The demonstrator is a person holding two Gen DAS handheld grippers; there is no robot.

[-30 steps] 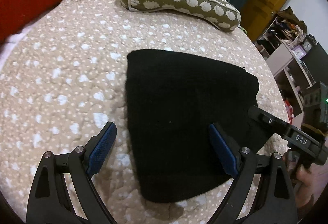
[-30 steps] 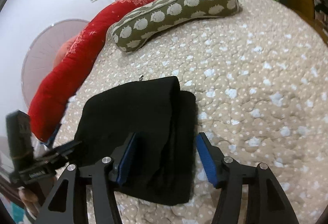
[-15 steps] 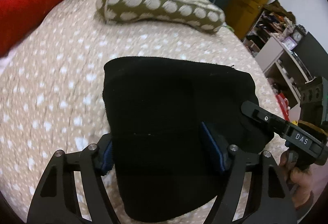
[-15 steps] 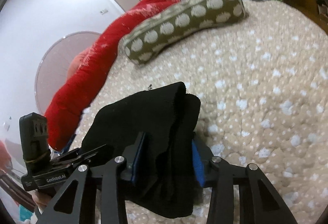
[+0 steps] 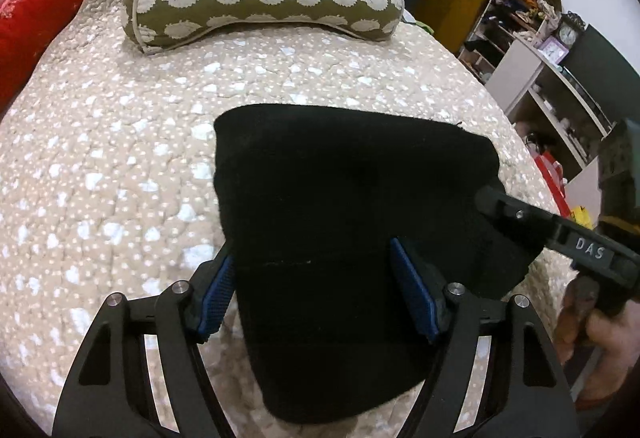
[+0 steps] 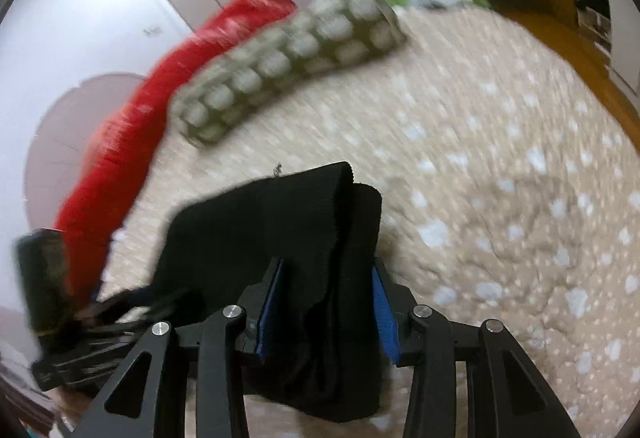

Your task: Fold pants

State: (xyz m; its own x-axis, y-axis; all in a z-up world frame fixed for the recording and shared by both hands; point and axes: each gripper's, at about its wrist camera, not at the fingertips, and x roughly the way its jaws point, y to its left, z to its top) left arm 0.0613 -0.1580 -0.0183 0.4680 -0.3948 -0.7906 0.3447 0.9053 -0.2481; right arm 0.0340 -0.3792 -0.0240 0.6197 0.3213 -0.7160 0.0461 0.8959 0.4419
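A quilted beige bedspread (image 5: 120, 165) with pale spots lies under me. My left gripper (image 5: 320, 286) straddles the folded black knit pants (image 5: 352, 197) half-open; my right gripper (image 6: 326, 312) pinches their bunched edge near the bed's near edge.

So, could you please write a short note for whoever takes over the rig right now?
Left hand-held gripper: pads straddle the folded black pants' near-left edge; whether it is gripping, I cannot tell.
Right hand-held gripper: closed on the bundle's thick right edge.
Pants lie on the spotted bedspread, clear of the hedgehog pillow.
Done: folded into a compact stack.
Left: probably a last fold or tidy, then release.
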